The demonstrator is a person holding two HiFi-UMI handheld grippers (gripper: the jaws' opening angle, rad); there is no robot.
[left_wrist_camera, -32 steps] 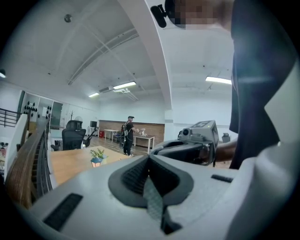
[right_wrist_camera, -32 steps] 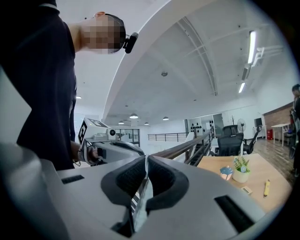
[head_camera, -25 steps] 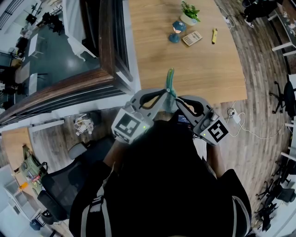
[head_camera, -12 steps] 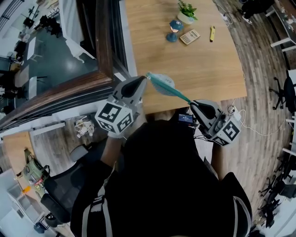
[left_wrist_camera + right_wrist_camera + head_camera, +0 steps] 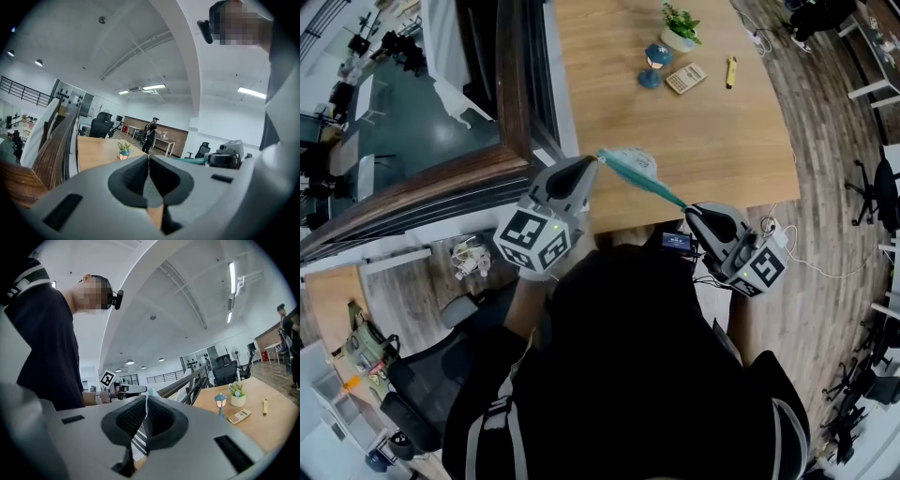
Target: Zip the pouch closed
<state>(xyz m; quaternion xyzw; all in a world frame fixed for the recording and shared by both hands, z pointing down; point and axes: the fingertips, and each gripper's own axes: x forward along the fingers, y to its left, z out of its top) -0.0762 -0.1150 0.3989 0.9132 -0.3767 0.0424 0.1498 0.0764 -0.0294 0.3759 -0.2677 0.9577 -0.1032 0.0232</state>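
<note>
Head view: teal pouch (image 5: 630, 169) stretched taut in mid-air between left gripper (image 5: 592, 161) and right gripper (image 5: 688, 208), above the wooden table's (image 5: 712, 131) near edge. Left gripper view: jaws pressed together on one pouch end. Right gripper view: jaws pinched tight on the opposite end.

1. I find no legible text, brand or number in any view.
2. Left cube (image 5: 534, 242) on my left gripper (image 5: 592, 159): black-and-white square markers, patterns only, no characters.
3. Right cube (image 5: 761, 267) on my right gripper (image 5: 689, 208): same finding.
4. Calculator (image 5: 685, 78) on the worktop (image 5: 722, 141): key markings too small to read.
5. Small screen (image 5: 677, 242) at my chest: content illegible.
</note>
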